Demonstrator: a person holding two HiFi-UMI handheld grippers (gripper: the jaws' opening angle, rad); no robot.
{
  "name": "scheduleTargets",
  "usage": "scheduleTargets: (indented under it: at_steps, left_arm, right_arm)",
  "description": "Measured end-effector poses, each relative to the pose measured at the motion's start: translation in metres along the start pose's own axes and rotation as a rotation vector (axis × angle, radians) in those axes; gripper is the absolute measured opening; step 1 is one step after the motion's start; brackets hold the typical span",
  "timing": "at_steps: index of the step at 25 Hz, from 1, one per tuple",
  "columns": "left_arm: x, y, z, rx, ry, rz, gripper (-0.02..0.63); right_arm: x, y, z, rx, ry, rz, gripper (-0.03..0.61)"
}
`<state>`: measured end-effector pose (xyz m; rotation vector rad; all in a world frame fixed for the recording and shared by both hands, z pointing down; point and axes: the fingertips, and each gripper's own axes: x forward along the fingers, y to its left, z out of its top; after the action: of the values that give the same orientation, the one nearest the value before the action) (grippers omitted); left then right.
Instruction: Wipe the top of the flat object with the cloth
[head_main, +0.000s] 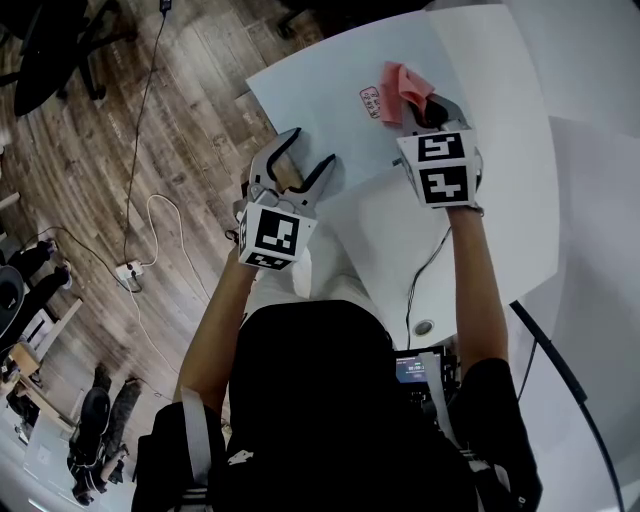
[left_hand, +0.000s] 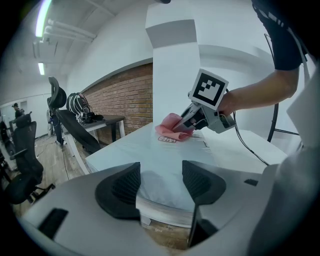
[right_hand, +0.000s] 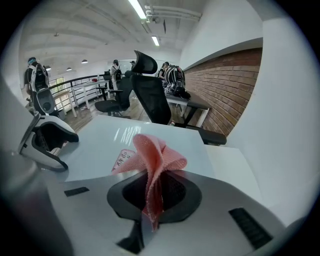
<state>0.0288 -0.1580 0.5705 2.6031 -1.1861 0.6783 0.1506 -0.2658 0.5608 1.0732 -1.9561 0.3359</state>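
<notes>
Wood-plank floor (head_main: 80, 150) at left with a white cable (head_main: 165, 215); far brick wall (right_hand: 235, 85), black office chairs (right_hand: 150, 95), strip lights (right_hand: 139, 9) overhead; possibly a railing (right_hand: 80, 90).

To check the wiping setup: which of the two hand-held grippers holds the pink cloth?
The right hand-held gripper: its jaws are shut on the pink woven cloth. The left hand-held gripper is open, gripping nothing.
</notes>
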Motion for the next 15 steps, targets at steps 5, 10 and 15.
scheduleTargets:
  at_steps: [5,10,15]
  left_arm:
    - [0.001,-0.001,0.001,0.003,-0.002,0.0,0.256]
    - [0.001,-0.002,-0.001,0.002,-0.005,0.0,0.256]
    - [0.001,-0.001,-0.001,0.004,-0.01,0.0,0.256]
  right_arm:
    - [0.002,0.039,0.011,-0.056,-0.027,0.071,0.046]
    - [0.0,0.076,0.019,-0.134,-0.048,0.135,0.046]
    - [0.0,0.092,0.021,-0.158,-0.051,0.164,0.046]
